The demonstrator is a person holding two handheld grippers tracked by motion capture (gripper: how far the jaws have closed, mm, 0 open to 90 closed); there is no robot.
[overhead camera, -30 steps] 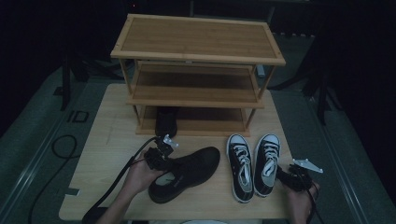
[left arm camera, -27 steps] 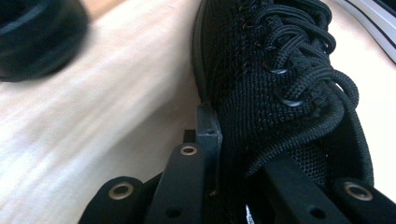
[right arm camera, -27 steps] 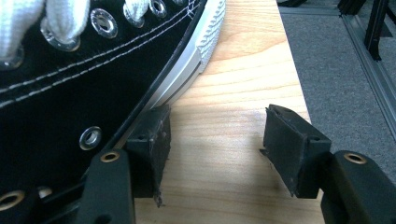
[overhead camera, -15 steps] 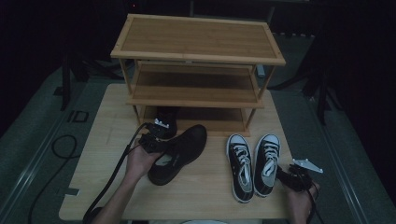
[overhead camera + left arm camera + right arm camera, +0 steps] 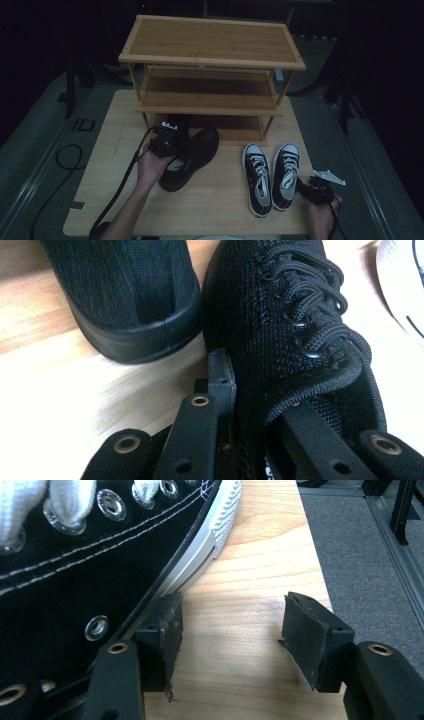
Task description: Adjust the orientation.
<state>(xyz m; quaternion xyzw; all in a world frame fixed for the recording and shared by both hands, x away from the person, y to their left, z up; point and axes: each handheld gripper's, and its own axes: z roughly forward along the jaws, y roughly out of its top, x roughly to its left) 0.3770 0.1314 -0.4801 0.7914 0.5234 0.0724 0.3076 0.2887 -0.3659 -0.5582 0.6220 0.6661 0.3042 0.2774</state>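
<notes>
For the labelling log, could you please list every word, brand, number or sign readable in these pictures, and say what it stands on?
No text can be read in any view.
Black knit lace-up shoe held by the left gripper: no visible label.
Black canvas sneakers with white laces: no logo shows.
Three-tier bamboo shoe rack: plain.
Grey floor beside the table: a dark mark, too blurred to read.

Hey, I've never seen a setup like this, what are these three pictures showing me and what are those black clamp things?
A person holds a hand tool with two black jaws in each hand. One camera looks down from above; two ride on the tools. On the wooden table stands a shoe rack. The left gripper is clamped on the collar of a black knit shoe, beside its mate under the rack. The right gripper rests open beside a pair of black-and-white sneakers.
</notes>
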